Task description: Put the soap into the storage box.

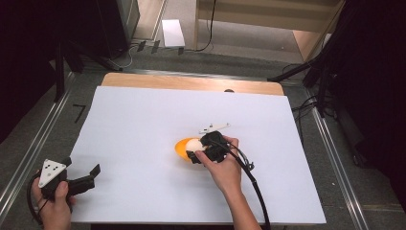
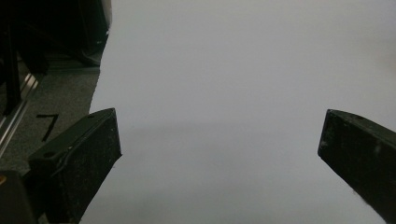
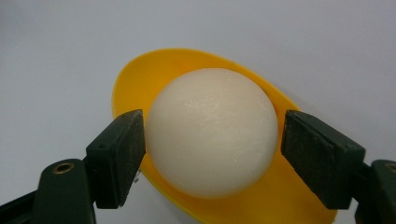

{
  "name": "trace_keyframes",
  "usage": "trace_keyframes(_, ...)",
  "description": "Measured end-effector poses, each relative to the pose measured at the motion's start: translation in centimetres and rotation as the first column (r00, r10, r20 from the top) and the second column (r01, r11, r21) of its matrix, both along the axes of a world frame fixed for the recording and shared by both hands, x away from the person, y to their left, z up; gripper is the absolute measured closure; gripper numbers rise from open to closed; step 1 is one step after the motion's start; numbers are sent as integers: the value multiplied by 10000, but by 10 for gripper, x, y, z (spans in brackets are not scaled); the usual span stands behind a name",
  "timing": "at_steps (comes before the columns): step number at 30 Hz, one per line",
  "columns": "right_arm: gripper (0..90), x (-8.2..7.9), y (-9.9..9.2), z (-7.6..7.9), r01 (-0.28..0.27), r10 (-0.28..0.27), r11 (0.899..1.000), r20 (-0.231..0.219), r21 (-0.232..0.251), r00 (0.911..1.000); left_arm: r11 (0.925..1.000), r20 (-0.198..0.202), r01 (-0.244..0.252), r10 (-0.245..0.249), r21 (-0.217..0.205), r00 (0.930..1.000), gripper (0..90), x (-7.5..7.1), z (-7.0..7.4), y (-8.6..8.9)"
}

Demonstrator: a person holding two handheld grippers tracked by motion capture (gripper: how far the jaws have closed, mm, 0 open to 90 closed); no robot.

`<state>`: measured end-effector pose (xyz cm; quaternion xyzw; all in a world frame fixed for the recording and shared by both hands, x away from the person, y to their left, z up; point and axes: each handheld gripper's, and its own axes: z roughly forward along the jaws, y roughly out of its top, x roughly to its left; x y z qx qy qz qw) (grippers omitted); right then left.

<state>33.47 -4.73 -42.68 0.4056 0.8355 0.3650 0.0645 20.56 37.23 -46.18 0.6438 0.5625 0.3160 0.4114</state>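
A white ball (image 3: 212, 135) rests in a shallow yellow dish (image 3: 135, 79) on the white sheet. My right gripper (image 3: 212, 149) straddles the ball: the left pad (image 3: 119, 154) touches its side, and the right pad (image 3: 317, 154) stands a sliver off it. In the high view the ball (image 1: 194, 143) and dish (image 1: 180, 149) lie at the sheet's middle, with the right gripper (image 1: 197, 147) reaching in from the right. My left gripper (image 1: 84, 166) hovers open at the sheet's near-left corner. Its jaws are wide apart over bare white sheet (image 2: 219, 140), with nothing between them.
The white sheet (image 1: 143, 120) covers a wooden table (image 1: 191, 82). Metal rails (image 1: 28, 148) run along both sides on grey floor. Black stands (image 1: 325, 72) and cables sit at the far right, and a dark cabinet (image 1: 110, 24) at the far left.
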Motion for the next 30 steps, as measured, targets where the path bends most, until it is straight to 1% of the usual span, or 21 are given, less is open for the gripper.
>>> trace_keyframes(2, 218, 0, -1, 0, 3, -3, 10000, 77, 6, 10000, 10000, -4, 1, -1, -8, 10000, 0, 0, 0, 0)
trace_keyframes(5, 206, -2, -3, 3, 3, -5, 9999, 98, 144, 10000, 10000, -8, 3, -3, -2, 10000, 0, 0, 0, 0)
trace_keyframes(12, 137, -4, -11, 7, 61, -71, 9995, 342, 306, 9994, 10000, -2, -10, 10, 8, 10000, 0, 0, 0, 0)
trace_keyframes(15, 131, -6, -15, 9, 81, -100, 9993, 497, 378, 9987, 10000, -8, 0, 0, 25, 10000, 0, 0, 0, 0)
trace_keyframes(17, 131, -7, -19, 10, 171, -209, 9983, 676, 558, 9975, 10000, -3, -7, 7, 16, 10000, 0, 0, 0, 0)
trace_keyframes(18, 131, -8, -21, 10, 256, -297, 9973, 605, 682, 9977, 10000, 1, -9, 9, 9, 10000, 0, 0, 0, 0)
trace_keyframes(21, 131, -8, -28, 9, 405, -465, 9954, 686, 865, 9966, 10000, -15, 0, 0, 36, 10000, 0, 0, 0, 0)
trace_keyframes(22, 131, -8, -30, 9, 439, -499, 9950, 659, 902, 9966, 10000, -22, 1, -1, 52, 10000, 0, 0, 0, 0)
trace_keyframes(25, 131, -9, -35, 9, 542, -606, 9956, 833, 761, 9947, 10000, -23, 2, -2, 57, 10000, 0, 0, 0, 0)
trace_keyframes(27, 131, -11, -39, 11, 553, -640, 9940, 921, 943, 9937, 10000, -28, 1, -1, 62, 10000, 0, 0, 0, 0)
trace_keyframes(28, 131, -12, -42, 12, 570, -668, 9934, 986, 991, 9929, 10000, -22, -4, 4, 59, 10000, 0, 0, 0, 0)
trace_keyframes(30, 131, -12, -46, 12, 681, -782, 9924, 974, 1029, 9922, 10000, -19, -3, 3, 59, 10000, 0, 0, 0, 0)
